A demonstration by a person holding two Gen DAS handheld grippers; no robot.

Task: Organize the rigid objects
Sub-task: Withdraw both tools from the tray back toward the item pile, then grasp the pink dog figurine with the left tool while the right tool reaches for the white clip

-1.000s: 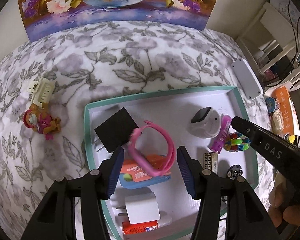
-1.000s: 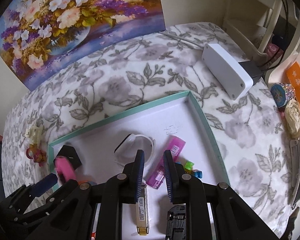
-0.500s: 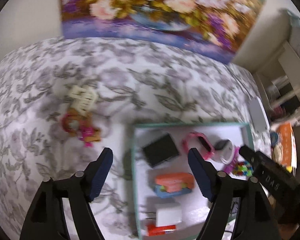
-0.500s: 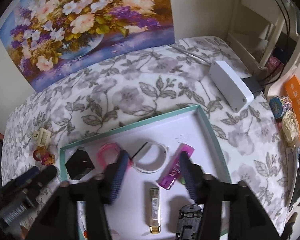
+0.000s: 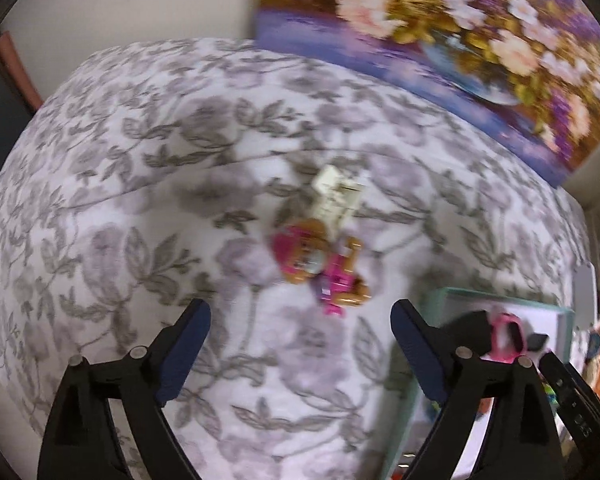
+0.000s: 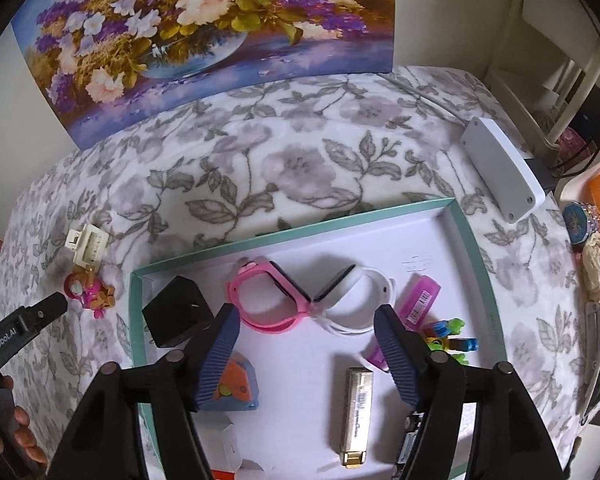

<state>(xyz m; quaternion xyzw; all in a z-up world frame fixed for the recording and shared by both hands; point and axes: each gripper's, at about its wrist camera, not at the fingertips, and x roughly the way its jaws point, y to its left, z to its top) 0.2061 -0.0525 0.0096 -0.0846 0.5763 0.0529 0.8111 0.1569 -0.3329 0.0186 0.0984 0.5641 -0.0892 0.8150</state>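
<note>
A teal-rimmed white tray lies on the floral blanket. In it are a pink watch, a white watch, a black charger, a gold metal stick, a pink lighter and an orange-and-blue box. My right gripper is open and empty above the tray. My left gripper is open and empty over the blanket, just short of a pink-and-brown toy figure and a cream clip. Both also show in the right wrist view, the figure and the clip, left of the tray.
A flower painting leans on the wall behind the blanket. A white box lies at the blanket's right edge. Colourful toy pieces sit in the tray's right part. Shelving and small items stand at the far right.
My left gripper has let the pink watch go in the tray and swung left over the blanket toward the toy figure. My right gripper has opened wide and pulled back a little.
</note>
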